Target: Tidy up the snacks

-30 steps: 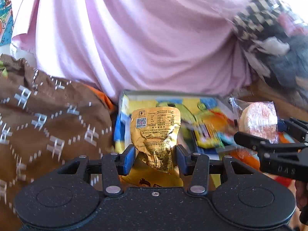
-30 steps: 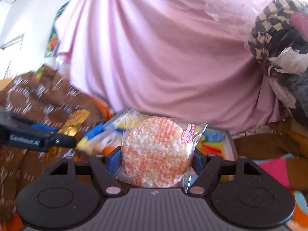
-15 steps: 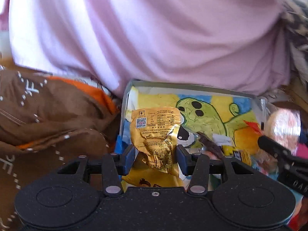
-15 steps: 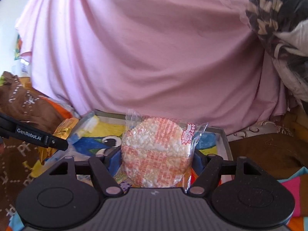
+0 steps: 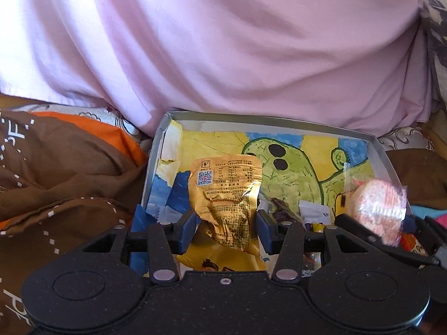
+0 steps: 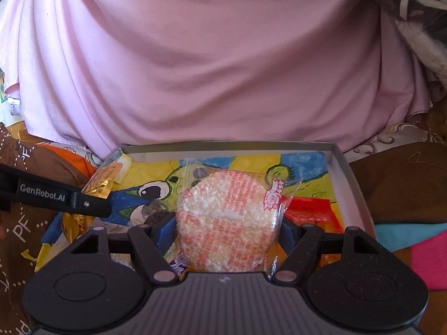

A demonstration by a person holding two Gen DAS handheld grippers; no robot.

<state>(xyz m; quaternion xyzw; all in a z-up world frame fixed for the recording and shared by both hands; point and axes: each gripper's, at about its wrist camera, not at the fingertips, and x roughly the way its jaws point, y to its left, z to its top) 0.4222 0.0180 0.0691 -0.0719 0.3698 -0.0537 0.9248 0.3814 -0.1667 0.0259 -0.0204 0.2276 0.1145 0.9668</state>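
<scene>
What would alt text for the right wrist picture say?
The right gripper clamps a round rice cracker in clear wrap over a shallow box lined with a cartoon drawing. At left, the left gripper holds a gold foil packet.

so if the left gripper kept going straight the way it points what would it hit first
Probably the painted floor of the shallow grey box, near the green cartoon figure; depth is unclear. The left gripper holds the gold foil snack packet, which would touch first.
</scene>
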